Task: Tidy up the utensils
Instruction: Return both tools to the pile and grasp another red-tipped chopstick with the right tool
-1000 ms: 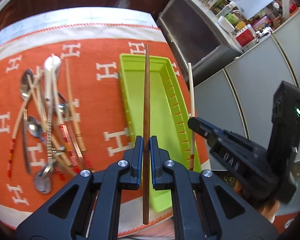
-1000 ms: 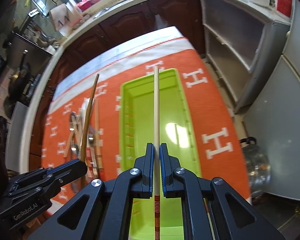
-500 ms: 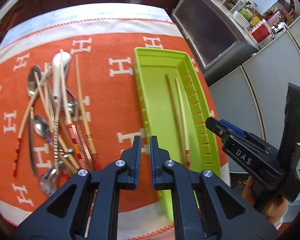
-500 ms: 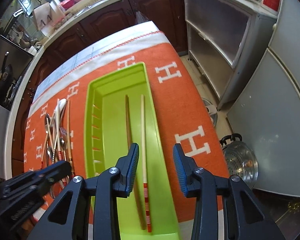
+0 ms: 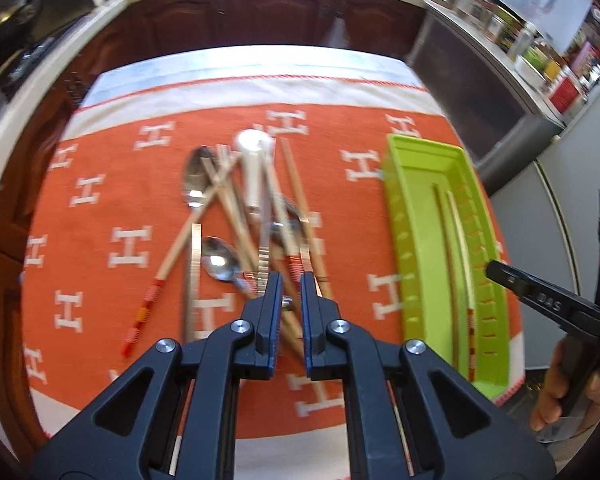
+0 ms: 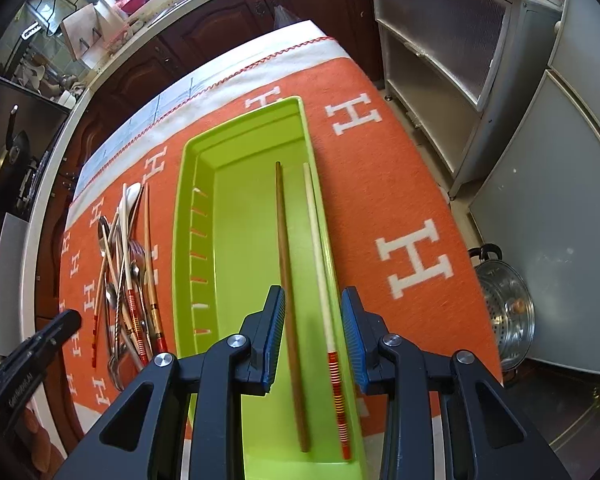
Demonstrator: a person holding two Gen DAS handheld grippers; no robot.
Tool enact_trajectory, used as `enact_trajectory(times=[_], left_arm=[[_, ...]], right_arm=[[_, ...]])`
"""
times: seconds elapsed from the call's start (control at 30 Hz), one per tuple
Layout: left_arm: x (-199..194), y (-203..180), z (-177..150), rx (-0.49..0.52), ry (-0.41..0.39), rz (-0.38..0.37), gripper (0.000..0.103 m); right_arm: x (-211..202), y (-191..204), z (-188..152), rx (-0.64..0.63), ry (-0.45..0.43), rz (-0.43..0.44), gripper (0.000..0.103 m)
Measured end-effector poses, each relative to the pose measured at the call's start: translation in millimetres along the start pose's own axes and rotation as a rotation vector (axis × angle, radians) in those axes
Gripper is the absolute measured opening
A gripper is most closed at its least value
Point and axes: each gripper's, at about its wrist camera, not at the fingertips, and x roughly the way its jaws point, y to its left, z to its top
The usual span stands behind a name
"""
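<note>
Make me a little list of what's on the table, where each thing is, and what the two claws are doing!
tray: green, on the orange cloth
in tray: brown chopstick and pale chopstick, side by side
pile: spoons and chopsticks, on the cloth beside the tray
left claw: shut, empty, over the pile
right claw: open, jaws just narrowing, over the tray, gripping nothing

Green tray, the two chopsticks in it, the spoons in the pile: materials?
Green tray: looks like moulded plastic, glossy, uniform lime colour, moulded slots in its wall.
Dark chopstick: probably wood, brown and matte.
Pale chopstick: wood, bamboo or plastic, cream, red-striped end; can't settle.
Spoons: metal, likely stainless steel, mirror reflections.
</note>
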Motion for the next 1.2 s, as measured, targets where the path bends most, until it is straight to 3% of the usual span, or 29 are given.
enact_trajectory(times=[0.1,0.3,0.47,0.63,0.9,1.2], left_arm=[[-7,14,-3,-0.007,-0.025,0.044,0.007],[-17,37,-13,-0.048,-0.033,0.066,0.027],[-20,52,-17,-0.085,-0.049,0.073,0.028],[-26,59,-22,-0.086,-0.083,0.090,0.030],[-39,80,-24,-0.086,-0.107,0.055,0.030],[-31,109,-25,-0.133,-0.030,0.012,0.030]], right_arm=[[0,8,-4,-0.009,0.008,0.002,0.030],[-6,15,-10,0.009,-0.021,-0.027,0.031],[-22,14,-10,0.022,-0.067,-0.054,0.034],[-41,23,-13,0.004,-0.092,-0.019,0.036],[-65,80,-20,-0.131,-0.120,0.044,0.036],[-43,162,-20,-0.288,-0.074,0.141,0.036]])
